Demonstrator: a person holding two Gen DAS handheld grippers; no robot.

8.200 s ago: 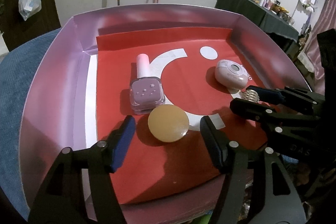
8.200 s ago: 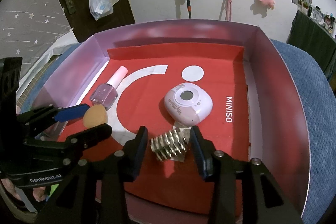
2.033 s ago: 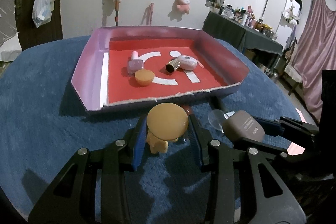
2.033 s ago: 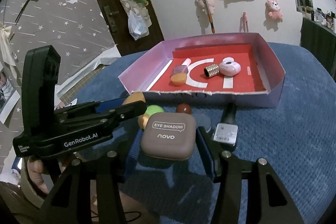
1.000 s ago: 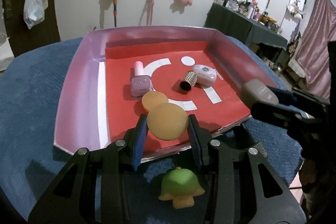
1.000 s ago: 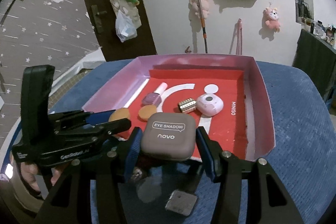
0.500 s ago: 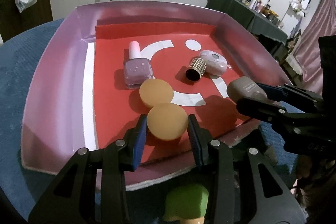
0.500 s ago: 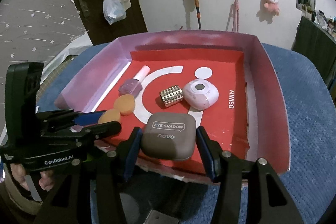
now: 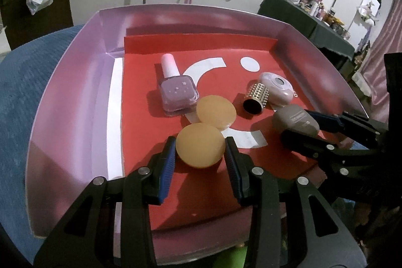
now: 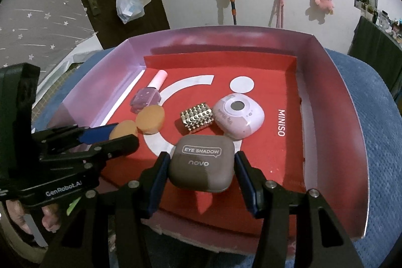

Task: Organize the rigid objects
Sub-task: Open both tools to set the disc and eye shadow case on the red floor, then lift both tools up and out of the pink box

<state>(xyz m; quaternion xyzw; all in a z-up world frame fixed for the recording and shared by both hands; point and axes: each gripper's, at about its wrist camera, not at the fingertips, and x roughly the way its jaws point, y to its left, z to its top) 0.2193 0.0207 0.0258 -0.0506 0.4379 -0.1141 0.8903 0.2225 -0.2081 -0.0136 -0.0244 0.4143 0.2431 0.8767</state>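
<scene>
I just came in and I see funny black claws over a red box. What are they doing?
A person is tidying small things into the box. The left gripper holds a round orange sponge, and the right gripper holds a brown eye shadow case; both hang over the box's red floor. Already lying inside are a nail polish bottle, another orange sponge, a studded gold cap and a pink compact.

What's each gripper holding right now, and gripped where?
Left gripper: orange makeup sponge, pinched across its round sides. Right gripper: brown eye shadow case, clamped on its left and right edges. Both over the tray.
</scene>
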